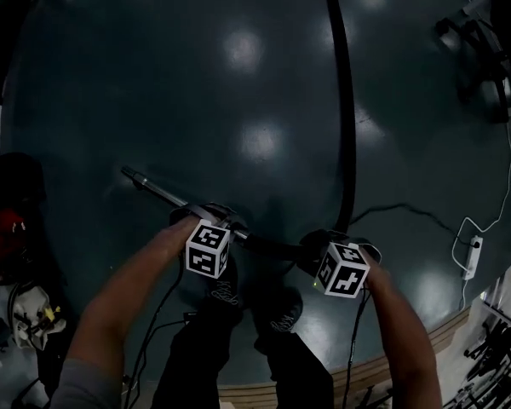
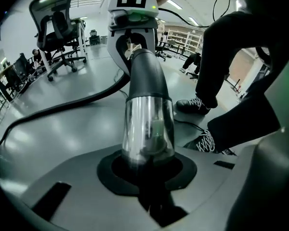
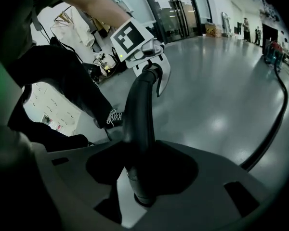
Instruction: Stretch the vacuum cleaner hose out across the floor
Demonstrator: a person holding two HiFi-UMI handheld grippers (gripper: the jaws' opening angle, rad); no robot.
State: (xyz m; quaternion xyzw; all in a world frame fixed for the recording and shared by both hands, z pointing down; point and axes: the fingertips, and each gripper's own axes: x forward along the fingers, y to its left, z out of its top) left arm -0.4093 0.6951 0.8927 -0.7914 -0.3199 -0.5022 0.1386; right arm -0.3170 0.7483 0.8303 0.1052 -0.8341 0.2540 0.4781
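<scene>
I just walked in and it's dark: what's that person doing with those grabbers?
A person is handling a vacuum cleaner hose with two handheld grippers. The left gripper clamps the shiny metal tube, and the right gripper clamps the black bend behind it. The rest of the hose trails away across the floor.

The dark glossy floor [image 1: 238, 75] below me is throwing back the ceiling lights as pale blotches. A white power strip [image 1: 473, 258] is lying on it near the right edge, beside a curving wooden border [image 1: 409, 356]. A red object [image 1: 4, 228] is sitting at the far left. In my left gripper view a black office chair [image 2: 55, 18] is standing on the floor, with shelving [image 2: 180, 37] running along the back. Tall glass doors [image 3: 176, 11] are showing in my right gripper view.
</scene>
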